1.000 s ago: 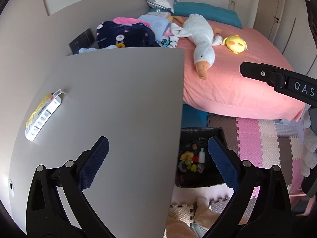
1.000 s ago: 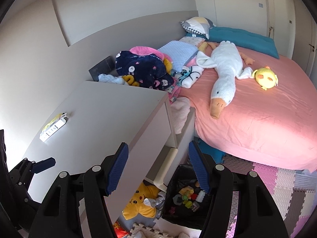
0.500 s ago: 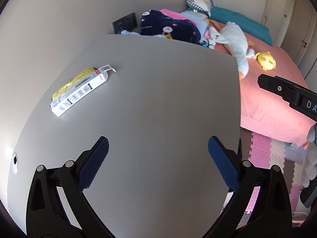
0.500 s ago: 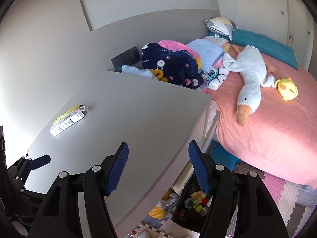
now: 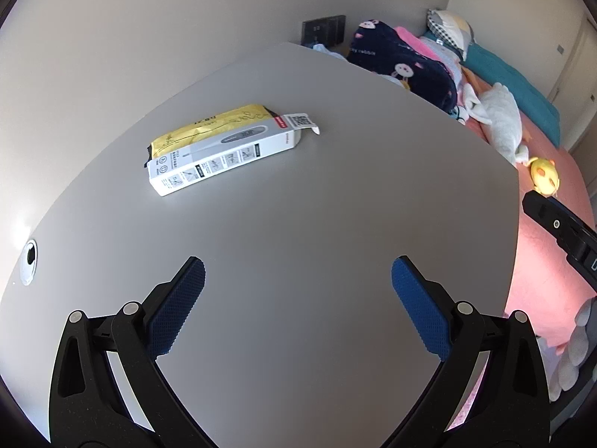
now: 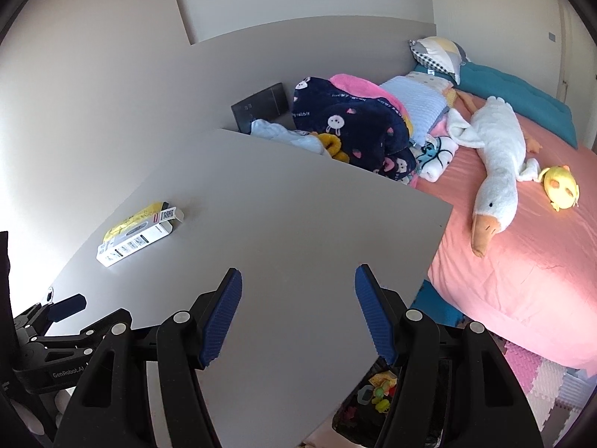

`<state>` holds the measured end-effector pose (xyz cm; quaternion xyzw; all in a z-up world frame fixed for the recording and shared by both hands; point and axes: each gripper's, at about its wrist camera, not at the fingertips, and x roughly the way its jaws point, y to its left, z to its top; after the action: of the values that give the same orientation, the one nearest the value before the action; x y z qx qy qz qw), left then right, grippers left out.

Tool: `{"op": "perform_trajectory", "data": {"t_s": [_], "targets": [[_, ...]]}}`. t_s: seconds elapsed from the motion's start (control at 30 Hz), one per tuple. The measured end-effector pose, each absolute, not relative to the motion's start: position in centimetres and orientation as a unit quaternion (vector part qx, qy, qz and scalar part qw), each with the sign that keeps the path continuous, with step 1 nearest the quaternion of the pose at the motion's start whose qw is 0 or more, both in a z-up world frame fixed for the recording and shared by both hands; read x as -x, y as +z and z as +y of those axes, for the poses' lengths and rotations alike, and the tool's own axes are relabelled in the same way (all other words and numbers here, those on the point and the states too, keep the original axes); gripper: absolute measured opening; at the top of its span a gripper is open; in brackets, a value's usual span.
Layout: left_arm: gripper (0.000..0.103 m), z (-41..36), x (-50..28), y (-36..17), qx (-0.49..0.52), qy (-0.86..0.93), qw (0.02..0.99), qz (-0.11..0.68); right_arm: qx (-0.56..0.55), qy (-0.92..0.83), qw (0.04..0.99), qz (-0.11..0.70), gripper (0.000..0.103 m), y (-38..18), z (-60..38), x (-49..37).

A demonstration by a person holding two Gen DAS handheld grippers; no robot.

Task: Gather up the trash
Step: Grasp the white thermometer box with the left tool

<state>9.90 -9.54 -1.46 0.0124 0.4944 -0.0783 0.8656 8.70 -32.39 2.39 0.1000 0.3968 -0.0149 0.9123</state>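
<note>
Left wrist view looks down on a grey table where a white carton lies flat, its end flap open, touching a yellow wrapper on its far side. Those two look like the trash to be collected. The left gripper hangs over the near part of the table with its fingers spread wide and nothing between them, well short of the carton.

From the right wrist, the right gripper is also released and empty, over the table's near edge, with the carton far off to its left. A dark bin with bits already in it peeks out on the floor below the table edge, beside the pink bed.

I'd say this is the approach before the pick. The left gripper seems better placed: it needs to go forward and left, line its fingers across the carton's narrow width, drop down and close.
</note>
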Motion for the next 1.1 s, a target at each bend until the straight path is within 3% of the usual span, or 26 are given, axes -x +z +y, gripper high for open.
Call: {"op": "perform_trajectory", "data": {"t_s": [0.6,0.77,0.9,1.1], "targets": [[0.097,-6.9,-16.4,-1.6,-0.124,-0.115,0.862,0.478,-0.093,0.009,0.901,0.423,0.064,0.7,-29.9,-14.0],[0.081,-6.4,-18.8,-2.8,-0.147,-0.134,0.851,0.486,-0.092,0.001,0.898,0.431,0.064,0.1,-29.7,-15.0],[0.077,-5.6,-20.3,-3.6,-0.164,-0.135,0.846,0.489,-0.093,-0.003,0.895,0.436,0.064,-0.3,-29.6,-15.5],[0.054,-5.4,-20.8,-4.4,-0.181,-0.167,0.829,0.502,-0.092,-0.006,0.891,0.444,0.064,-0.9,-29.4,-16.0]]}}
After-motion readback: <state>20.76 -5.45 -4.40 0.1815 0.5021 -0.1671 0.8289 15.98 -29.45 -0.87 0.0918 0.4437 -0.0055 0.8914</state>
